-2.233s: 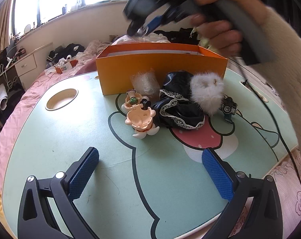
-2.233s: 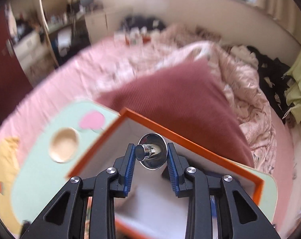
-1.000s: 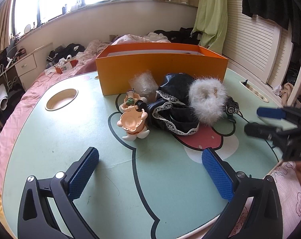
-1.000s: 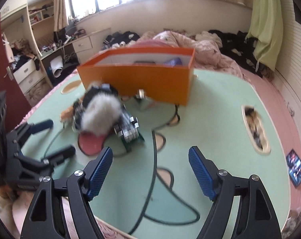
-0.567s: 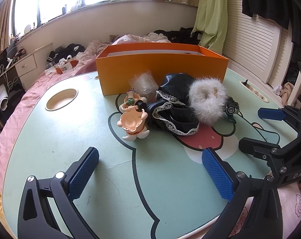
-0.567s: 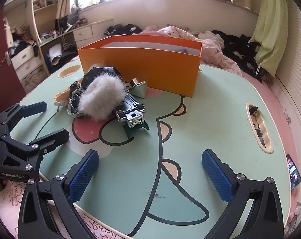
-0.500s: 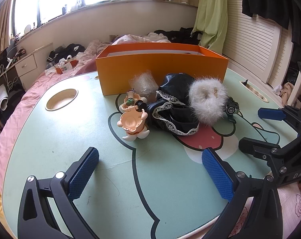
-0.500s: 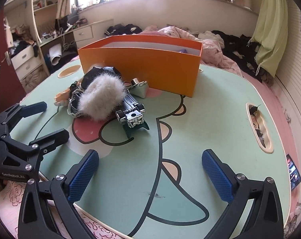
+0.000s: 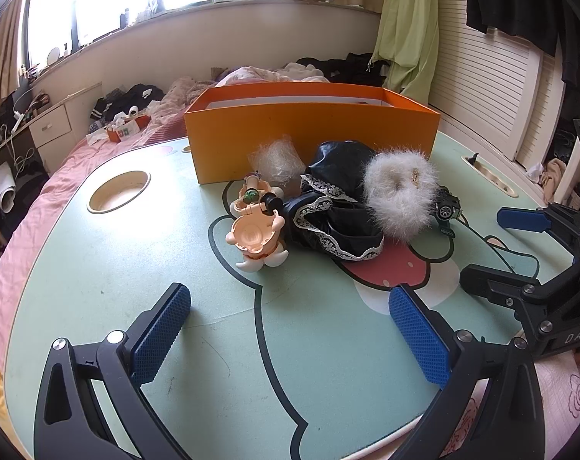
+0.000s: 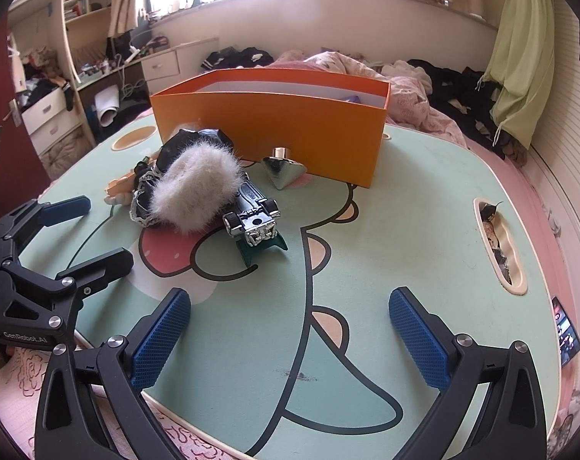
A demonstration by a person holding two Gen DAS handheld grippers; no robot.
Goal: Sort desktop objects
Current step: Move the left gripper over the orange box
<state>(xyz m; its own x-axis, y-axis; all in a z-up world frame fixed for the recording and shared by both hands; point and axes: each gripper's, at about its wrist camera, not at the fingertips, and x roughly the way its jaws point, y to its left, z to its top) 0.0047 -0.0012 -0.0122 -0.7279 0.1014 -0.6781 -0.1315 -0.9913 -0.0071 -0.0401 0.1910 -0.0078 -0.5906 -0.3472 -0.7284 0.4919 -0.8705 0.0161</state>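
Right wrist view: spread, empty right tongs (image 10: 290, 329) face the toy car (image 10: 253, 216) at eleven o'clock, nearer than the equally spread left tongs (image 10: 86, 230).

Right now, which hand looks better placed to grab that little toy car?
Probably the right gripper: it is open and the toy car lies just ahead, unobstructed. From the left gripper, the fluffy white piece half hides it.

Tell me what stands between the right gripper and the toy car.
Nothing visible does. The right gripper is open and empty over bare table; the toy car lies ahead to its left, rear end facing it, the fluffy white piece against its far side.
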